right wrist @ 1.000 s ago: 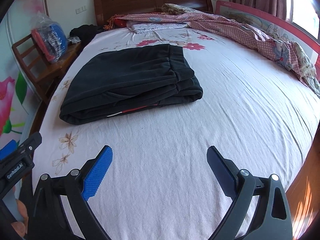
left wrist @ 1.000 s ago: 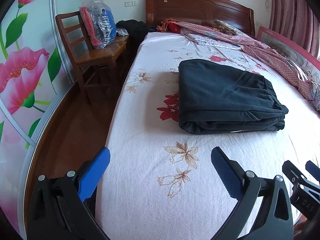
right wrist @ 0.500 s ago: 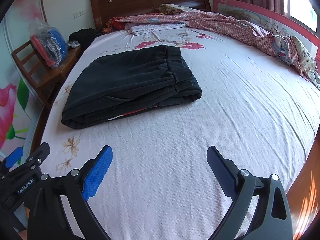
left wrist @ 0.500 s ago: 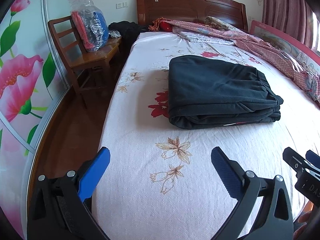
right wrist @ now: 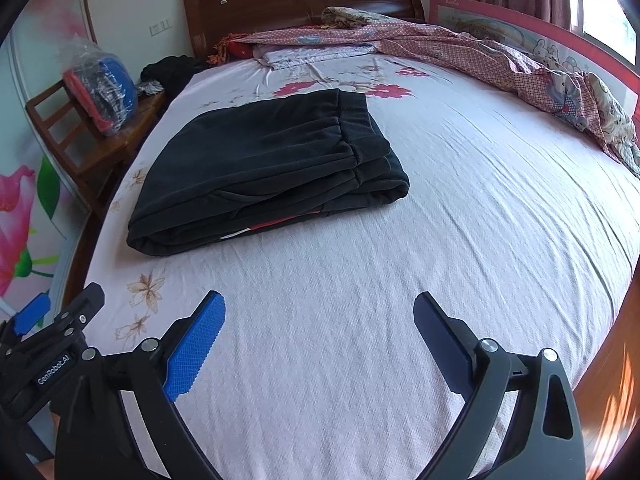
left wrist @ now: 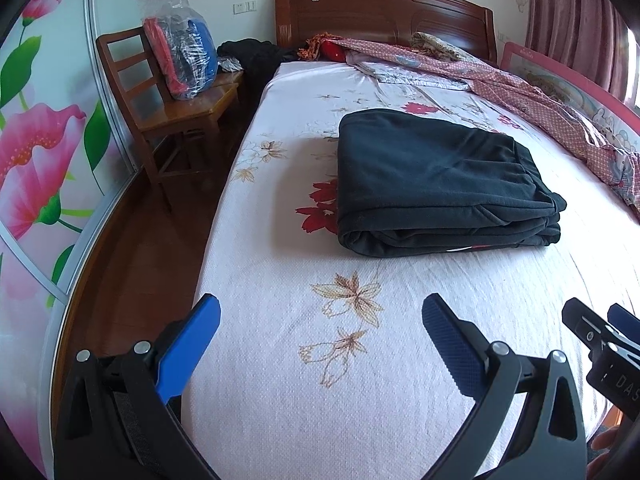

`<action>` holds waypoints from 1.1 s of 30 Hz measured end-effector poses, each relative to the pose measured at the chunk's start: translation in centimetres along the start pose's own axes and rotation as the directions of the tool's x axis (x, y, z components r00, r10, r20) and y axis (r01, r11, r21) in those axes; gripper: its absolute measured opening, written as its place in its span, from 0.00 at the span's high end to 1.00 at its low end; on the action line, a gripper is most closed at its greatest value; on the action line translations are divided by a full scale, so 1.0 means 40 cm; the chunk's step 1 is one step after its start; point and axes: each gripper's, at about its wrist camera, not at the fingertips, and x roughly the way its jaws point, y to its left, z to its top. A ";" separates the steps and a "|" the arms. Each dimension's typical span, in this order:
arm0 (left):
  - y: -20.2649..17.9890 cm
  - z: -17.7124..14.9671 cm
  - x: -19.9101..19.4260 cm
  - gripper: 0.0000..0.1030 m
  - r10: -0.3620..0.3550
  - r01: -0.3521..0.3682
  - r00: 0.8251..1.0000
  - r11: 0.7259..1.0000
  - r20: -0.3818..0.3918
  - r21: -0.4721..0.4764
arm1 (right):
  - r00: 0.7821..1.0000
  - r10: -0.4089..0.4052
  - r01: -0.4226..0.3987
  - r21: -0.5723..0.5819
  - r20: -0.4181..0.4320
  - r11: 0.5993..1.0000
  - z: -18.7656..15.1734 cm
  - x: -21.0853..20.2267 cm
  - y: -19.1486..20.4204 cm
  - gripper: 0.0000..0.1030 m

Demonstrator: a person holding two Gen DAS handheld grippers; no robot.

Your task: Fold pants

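Dark pants lie folded into a thick rectangular stack on the flowered bed sheet, with the waistband on the right end; they also show in the right wrist view as pants. My left gripper hovers open over the bed's near end, well short of the pants, nothing between its blue pads. My right gripper is likewise open and empty, beside the left one. Each tool's tip shows at the edge of the other's view: right gripper, left gripper.
A wooden chair with a plastic-wrapped bundle stands left of the bed. A pink checked quilt lies along the right side and headboard. A flowered wardrobe door and wooden floor are at left.
Both grippers have drawn back a little from the folded pants and stay open. The left wrist view has swung slightly, showing more floor and chair. The pants have not moved.
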 end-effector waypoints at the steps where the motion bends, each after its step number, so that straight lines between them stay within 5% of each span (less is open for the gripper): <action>1: 0.000 0.000 0.001 0.02 0.000 0.000 1.000 1.000 -0.001 -0.001 | 1.000 0.000 0.000 -0.001 0.000 1.000 0.000 0.000 0.000 0.08; 33: -0.001 0.000 0.002 0.02 -0.004 0.004 1.000 1.000 -0.002 -0.002 | 1.000 0.014 -0.014 0.016 -0.001 1.000 0.003 0.001 -0.004 0.08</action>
